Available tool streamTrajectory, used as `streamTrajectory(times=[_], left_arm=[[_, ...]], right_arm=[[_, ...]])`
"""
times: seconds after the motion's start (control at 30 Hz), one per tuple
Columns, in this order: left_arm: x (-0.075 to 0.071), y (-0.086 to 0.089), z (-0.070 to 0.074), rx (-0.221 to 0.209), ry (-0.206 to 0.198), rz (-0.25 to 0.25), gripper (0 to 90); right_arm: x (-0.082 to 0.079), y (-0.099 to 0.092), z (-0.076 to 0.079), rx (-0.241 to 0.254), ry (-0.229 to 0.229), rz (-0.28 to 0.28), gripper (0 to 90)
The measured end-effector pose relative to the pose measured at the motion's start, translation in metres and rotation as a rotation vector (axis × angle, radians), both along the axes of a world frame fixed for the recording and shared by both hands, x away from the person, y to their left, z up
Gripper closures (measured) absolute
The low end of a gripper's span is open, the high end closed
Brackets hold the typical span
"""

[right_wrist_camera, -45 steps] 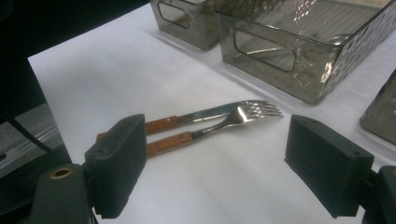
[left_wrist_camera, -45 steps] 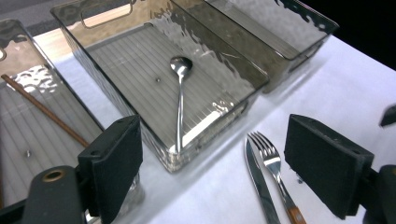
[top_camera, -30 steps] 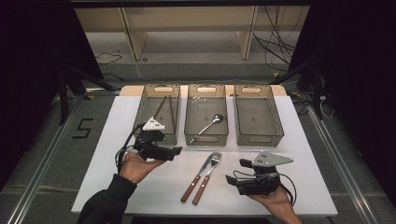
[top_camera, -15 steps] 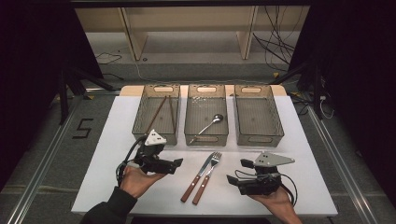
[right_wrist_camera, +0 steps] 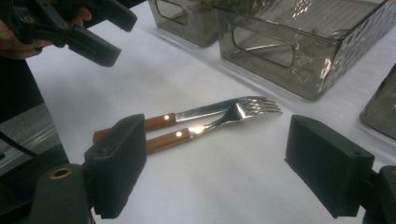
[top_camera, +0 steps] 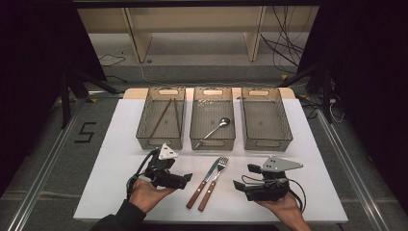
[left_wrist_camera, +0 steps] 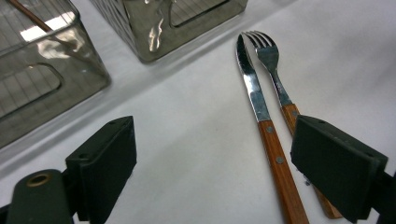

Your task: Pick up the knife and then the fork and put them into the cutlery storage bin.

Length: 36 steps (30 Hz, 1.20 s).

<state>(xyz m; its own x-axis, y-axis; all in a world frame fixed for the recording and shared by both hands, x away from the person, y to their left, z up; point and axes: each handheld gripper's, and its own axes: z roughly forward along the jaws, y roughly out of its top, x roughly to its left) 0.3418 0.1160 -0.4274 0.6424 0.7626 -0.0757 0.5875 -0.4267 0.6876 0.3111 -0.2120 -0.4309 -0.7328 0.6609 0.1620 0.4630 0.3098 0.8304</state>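
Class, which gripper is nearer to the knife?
Left. The left gripper sits just beside the knife; the right gripper lies beyond the fork.

Bare table lies between the left gripper (top_camera: 186, 179) and the knife (top_camera: 204, 177) just to its right. Ahead of it the smoky bins (top_camera: 160, 118) wall off the far side. The fork (top_camera: 214, 181) lies close against the knife's other flank.
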Motion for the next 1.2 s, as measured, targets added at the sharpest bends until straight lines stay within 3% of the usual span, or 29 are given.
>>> streamTrajectory(times=[0.43,0.67,0.77,0.87,0.93,1.2], left_arm=[[-0.012,-0.016,-0.016,0.026,0.042,-0.024,15.9],[-0.020,-0.027,-0.025,0.047,0.060,-0.061,27.9],[-0.019,-0.031,-0.031,0.045,0.109,-0.079,31.8],[-0.016,-0.030,-0.032,0.051,0.131,-0.082,35.4],[-0.014,-0.029,-0.034,0.035,0.159,-0.077,37.8],[-0.018,-0.040,-0.041,0.076,0.165,-0.109,45.9]], right_arm=[[0.000,0.000,-0.001,-0.012,-0.003,0.002,21.2],[-0.002,0.000,0.000,-0.014,-0.006,-0.007,21.2],[-0.003,0.000,0.000,-0.016,-0.006,-0.007,21.2],[-0.003,-0.001,0.000,-0.015,-0.004,-0.008,21.2],[-0.003,0.000,0.000,-0.016,-0.002,-0.008,21.2],[-0.002,0.001,-0.001,-0.021,0.000,-0.003,21.3]])
